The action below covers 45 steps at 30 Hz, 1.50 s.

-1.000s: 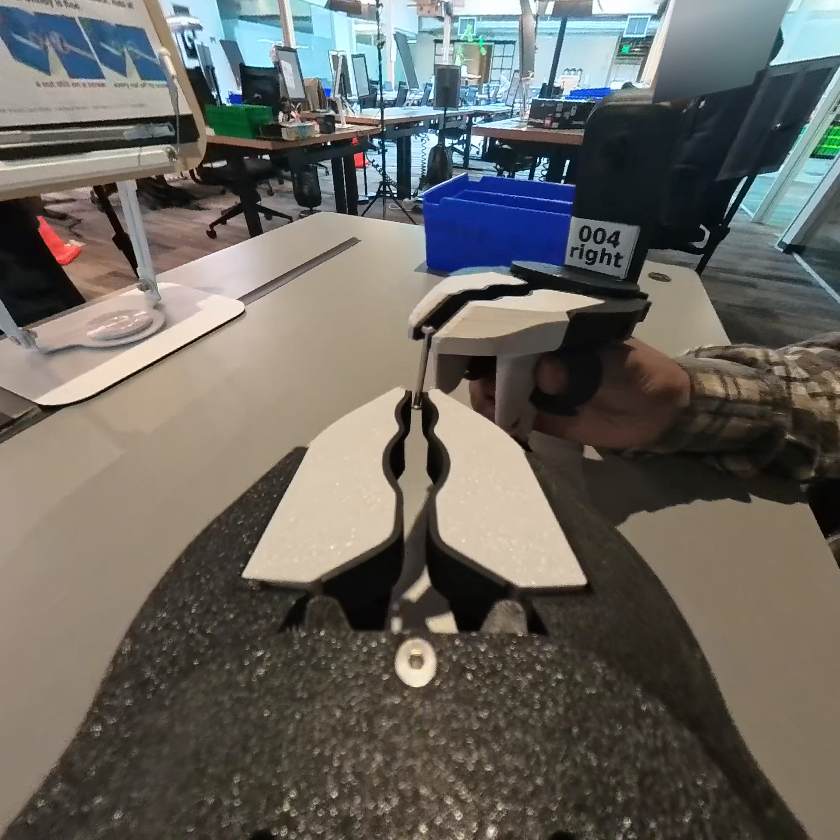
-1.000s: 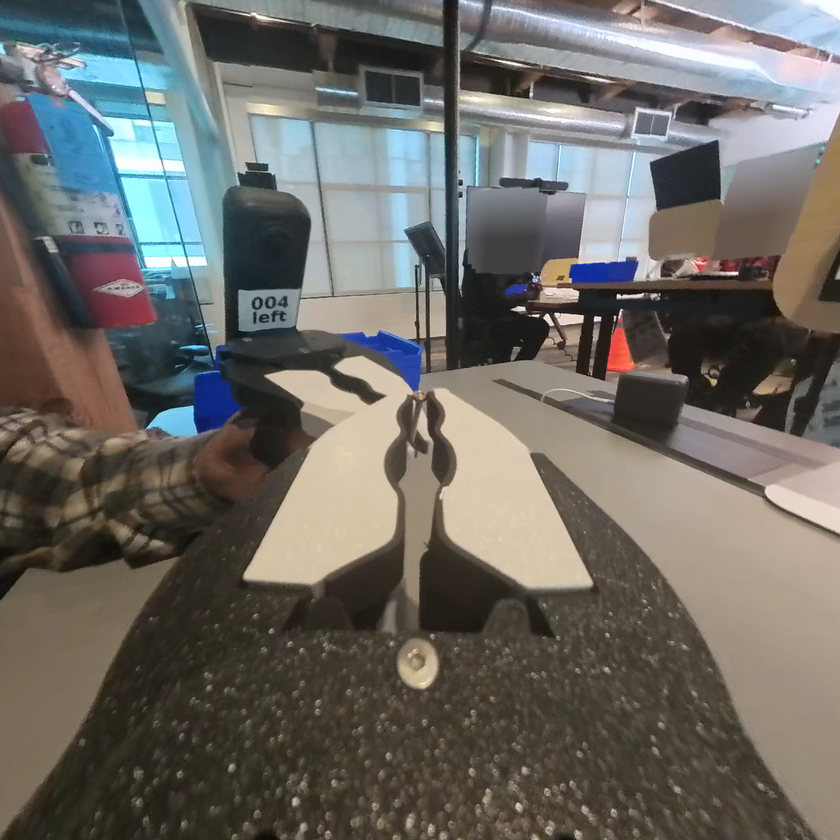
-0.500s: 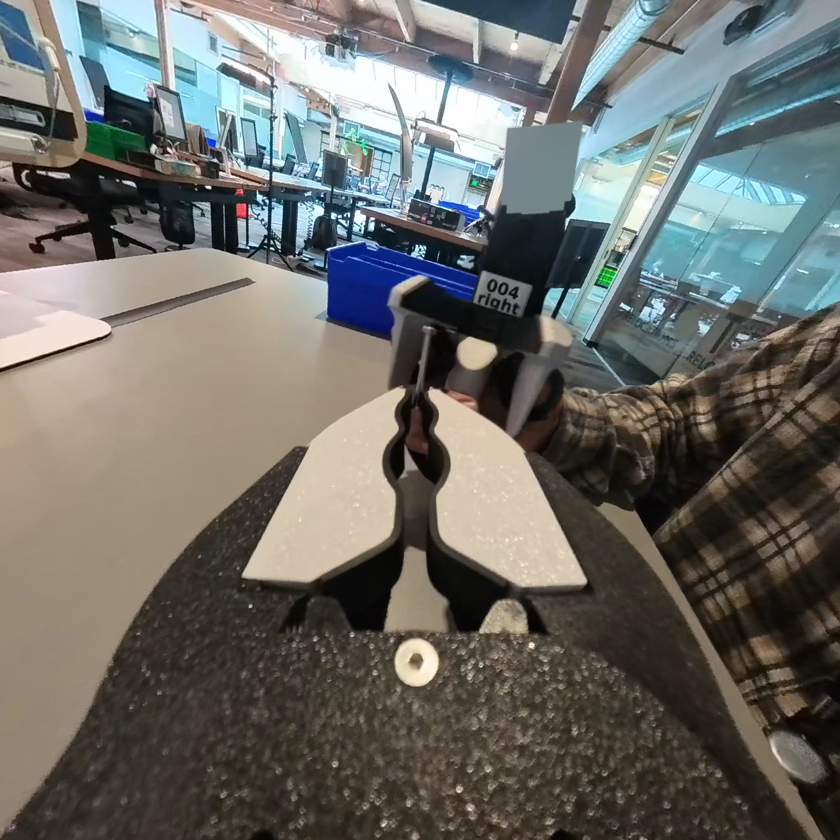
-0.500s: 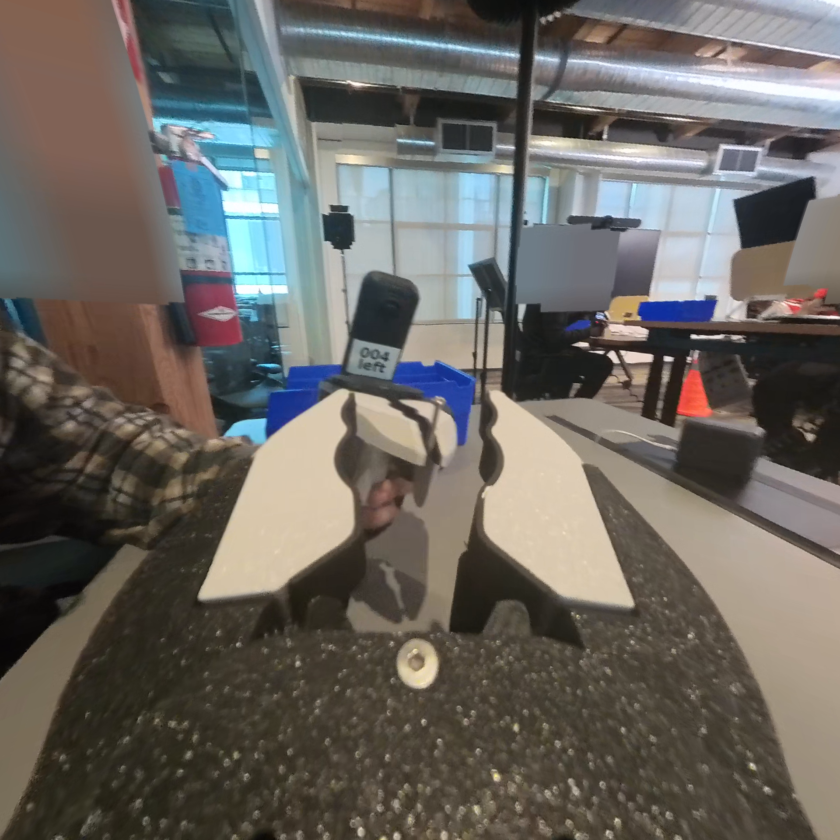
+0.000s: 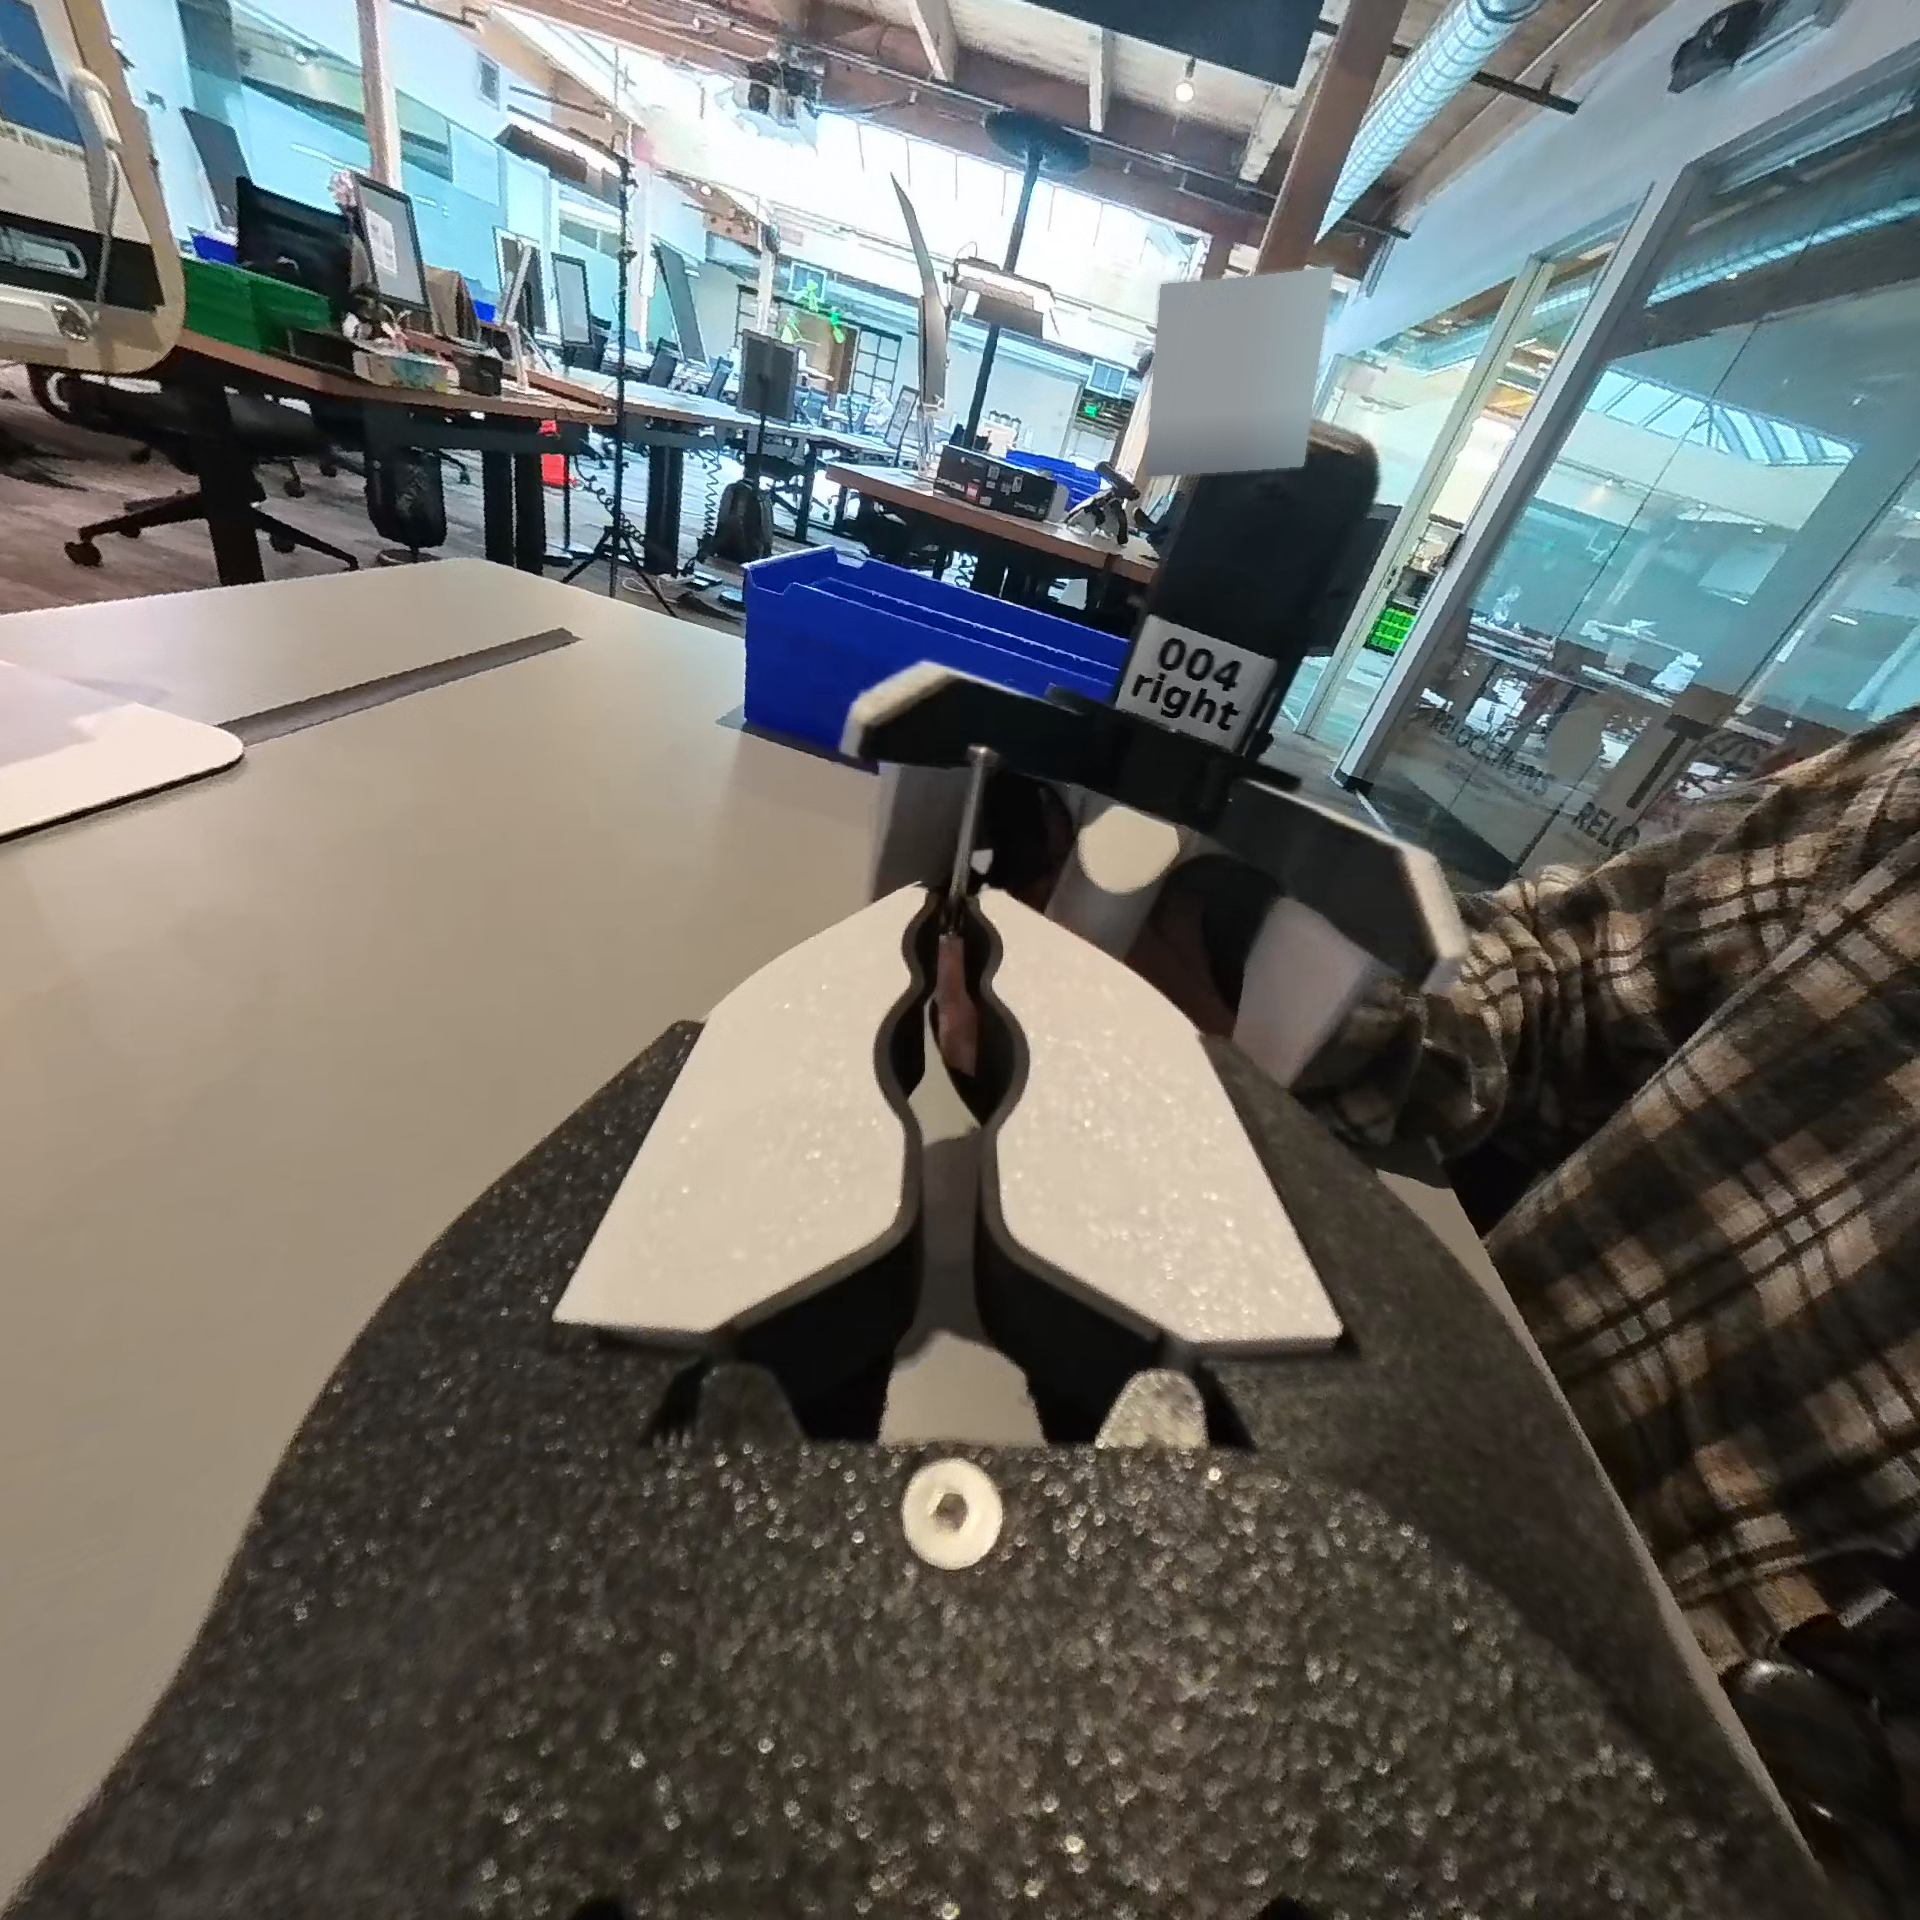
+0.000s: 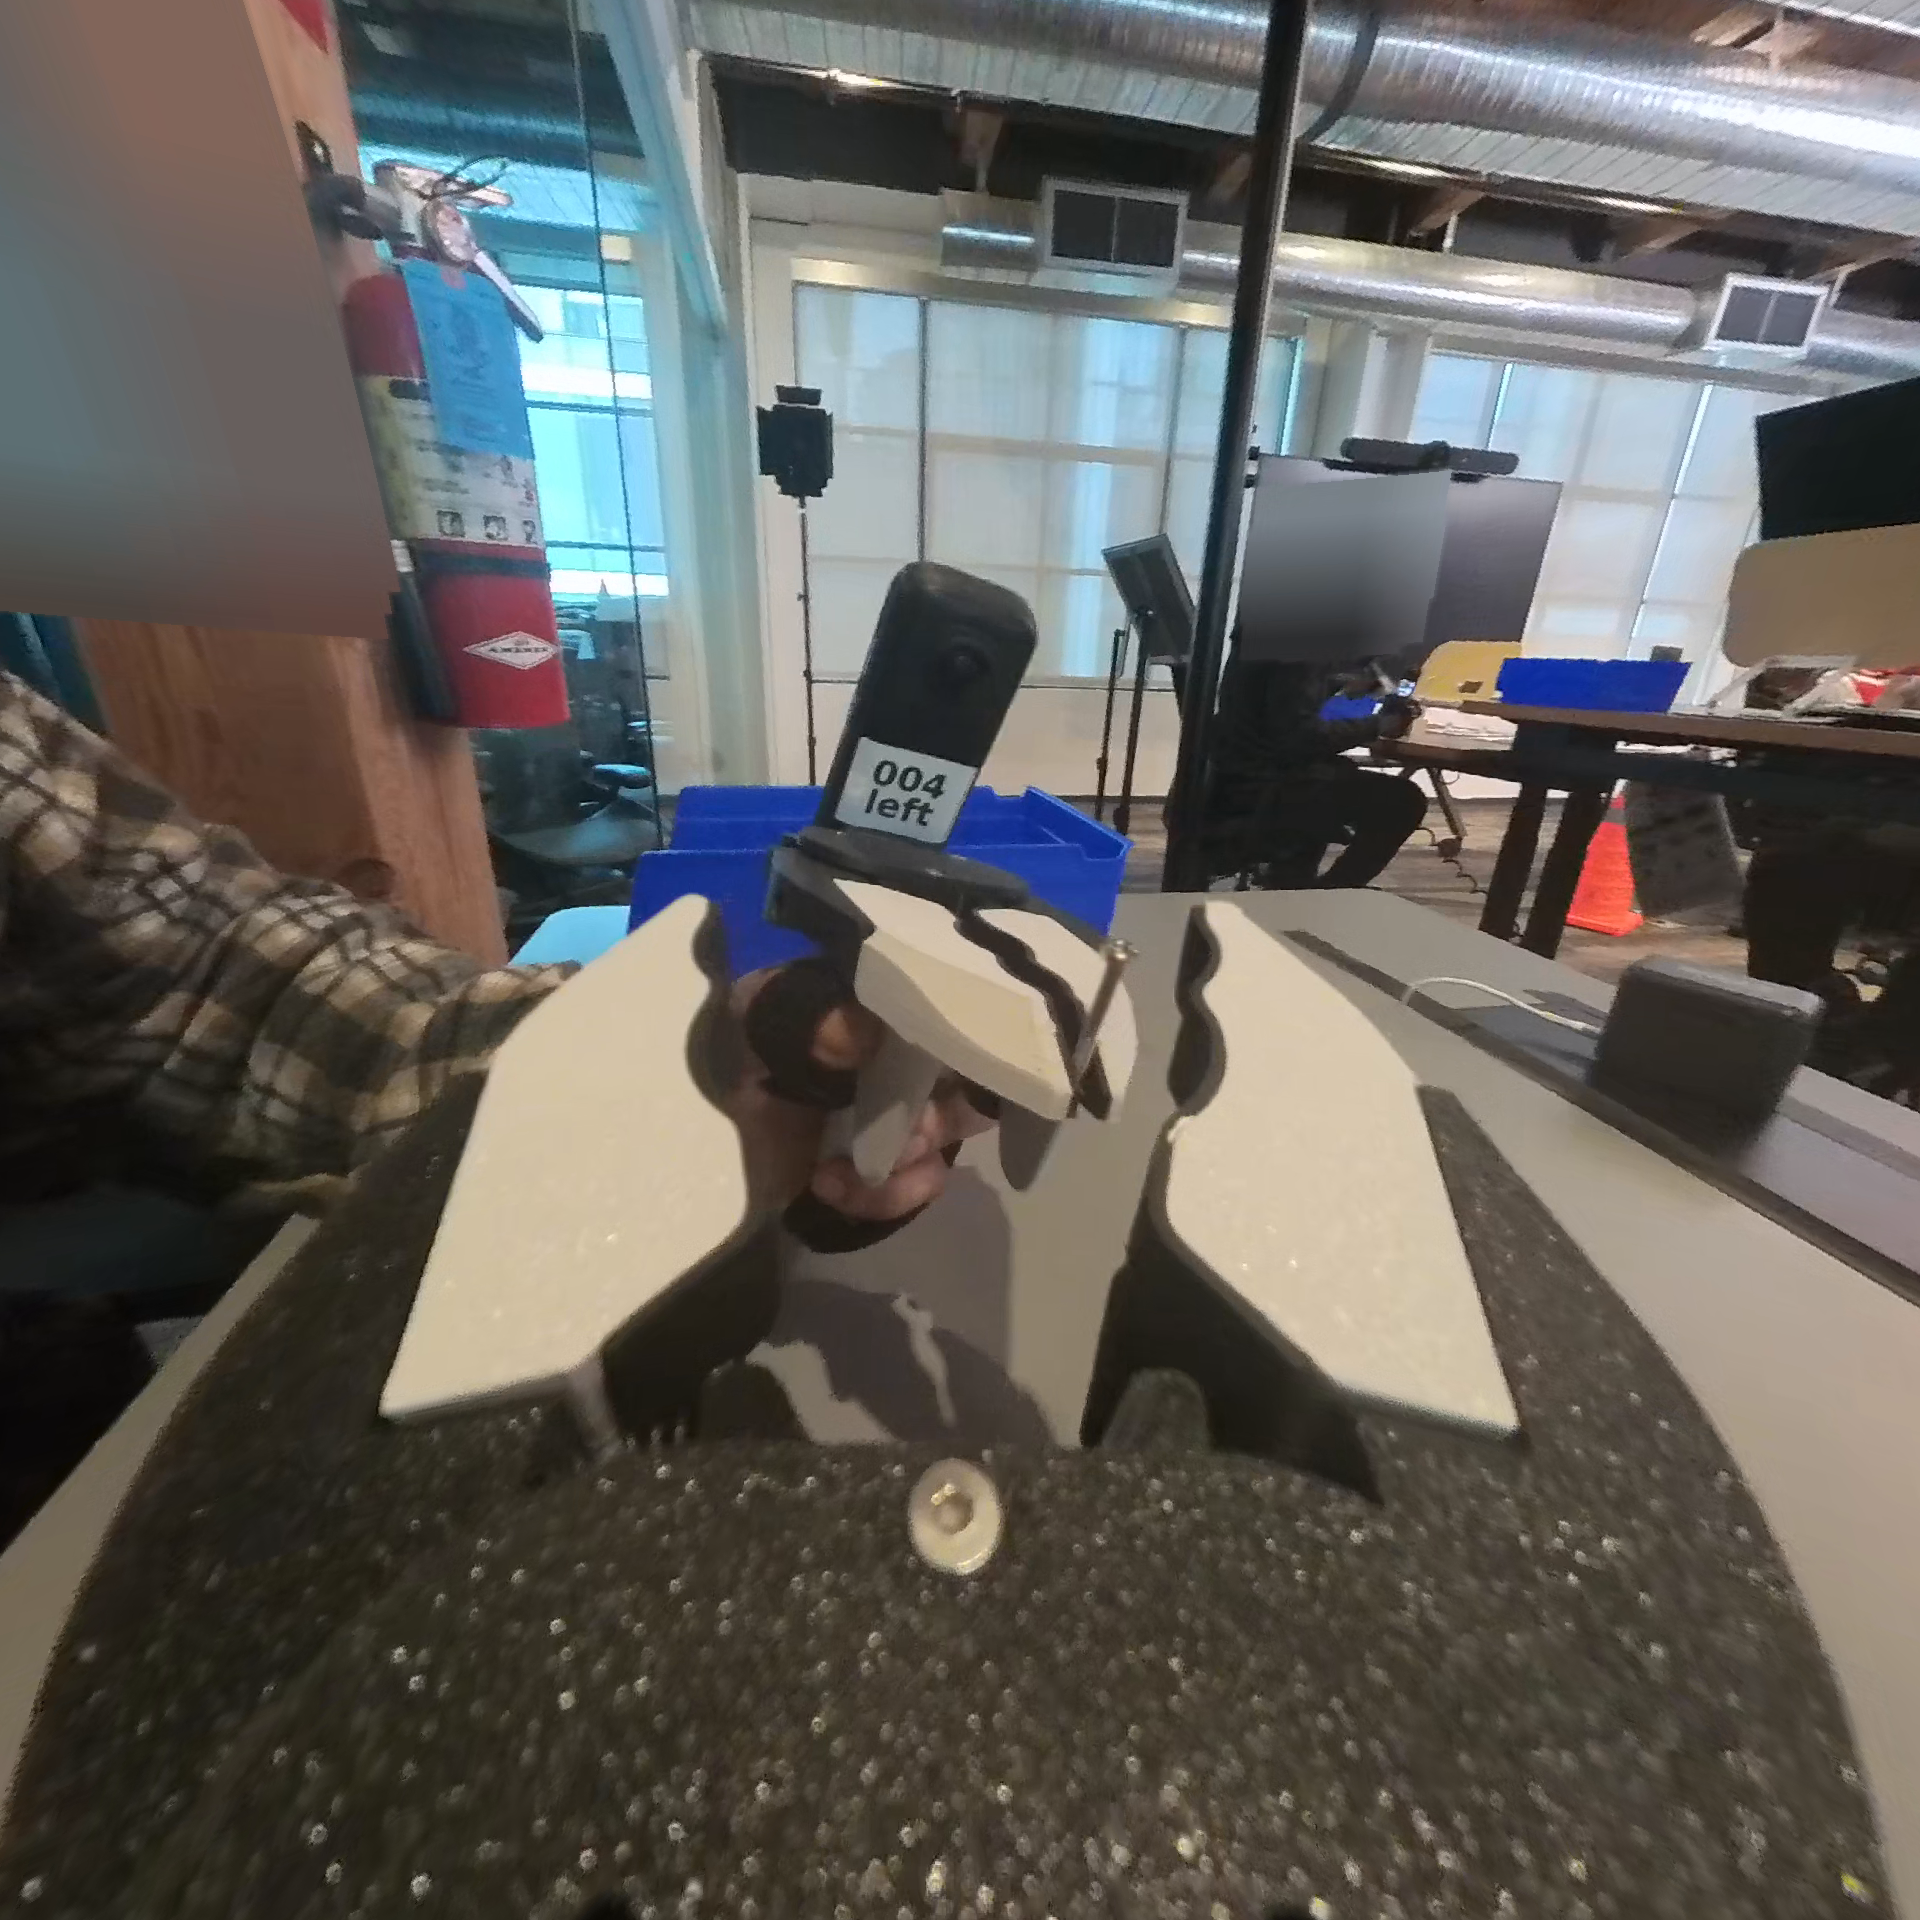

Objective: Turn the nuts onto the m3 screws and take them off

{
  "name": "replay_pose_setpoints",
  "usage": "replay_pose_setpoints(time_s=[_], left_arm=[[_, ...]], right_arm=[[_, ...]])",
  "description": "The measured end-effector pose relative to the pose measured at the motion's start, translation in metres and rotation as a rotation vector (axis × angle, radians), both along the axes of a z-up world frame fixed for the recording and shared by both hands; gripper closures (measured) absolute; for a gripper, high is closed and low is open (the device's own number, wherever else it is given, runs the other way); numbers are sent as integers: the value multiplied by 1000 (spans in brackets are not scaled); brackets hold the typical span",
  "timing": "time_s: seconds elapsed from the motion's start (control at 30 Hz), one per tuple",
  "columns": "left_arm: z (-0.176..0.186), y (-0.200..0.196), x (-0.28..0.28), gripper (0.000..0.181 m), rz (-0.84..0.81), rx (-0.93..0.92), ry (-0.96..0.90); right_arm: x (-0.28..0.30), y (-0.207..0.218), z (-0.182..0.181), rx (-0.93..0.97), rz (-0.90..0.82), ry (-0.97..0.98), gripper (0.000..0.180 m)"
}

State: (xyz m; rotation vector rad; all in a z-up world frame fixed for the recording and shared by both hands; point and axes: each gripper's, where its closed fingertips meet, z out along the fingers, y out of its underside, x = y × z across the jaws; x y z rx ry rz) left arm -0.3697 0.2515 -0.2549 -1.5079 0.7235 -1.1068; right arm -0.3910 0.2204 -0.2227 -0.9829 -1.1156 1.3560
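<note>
screw: thin bright metal | fingers: matt grainy white plastic | table: smooth grey

Facing wrist views, seemingly sharing the blue bin.

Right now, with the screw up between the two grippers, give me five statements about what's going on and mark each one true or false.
1. The left gripper is shut on the screw. True.
2. The right gripper is clamped on the screw's head. False: its fingers stand wide apart and hold nothing.
3. The screw lies flat on the table. False: it is held in the air above it, sticking out past the left gripper's tips.
4. A blue bin stands on the table beyond the grippers. True.
5. The person's sleeve is plain white. False: it is plaid.
</note>
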Motion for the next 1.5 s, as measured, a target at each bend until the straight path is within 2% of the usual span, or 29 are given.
replay_pose_setpoints(time_s=[0.27, 0.4, 0.5, 0.6, 0.7, 0.73, 0.83, 1.0, 1.1, 1.2, 1.37, 1.5], left_arm=[[0, 8, -9, 177, 92, -2, 26], [-3, 11, -11, 177, 111, -21, 27], [-4, 13, -12, 177, 125, -25, 30], [-4, 16, -16, 177, 155, -31, 27], [-2, 19, -22, 177, 185, -37, 16], [-2, 19, -23, 177, 182, -43, 12], [-2, 15, -17, 177, 145, -29, 22], [-5, 6, -4, 177, 104, 31, 84], [-8, 7, 0, 177, 130, 50, 120], [-13, 10, 0, 177, 173, 51, 152], [-12, 13, -4, 177, 212, 42, 144], [-10, 13, -7, 177, 217, 39, 129]], right_arm=[[-6, -3, -10, 76, -36, -70, 92], [-5, 9, -8, 50, -94, -56, 93], [-8, 5, -8, 34, -62, -56, 94], [-13, 3, -11, 75, -99, -88, 87], [-14, 4, -18, 110, -126, -130, 91], [-13, 4, -17, 106, -127, -120, 98], [-9, 13, -6, 39, -152, -61, 92], [5, 32, 0, -21, -190, -10, 105], [16, 45, 3, -87, -240, 17, 129], [17, 50, -2, -144, -275, -3, 142], [5, 46, -10, -149, -318, -70, 149], [4, 45, -13, -148, -327, -84, 164]])
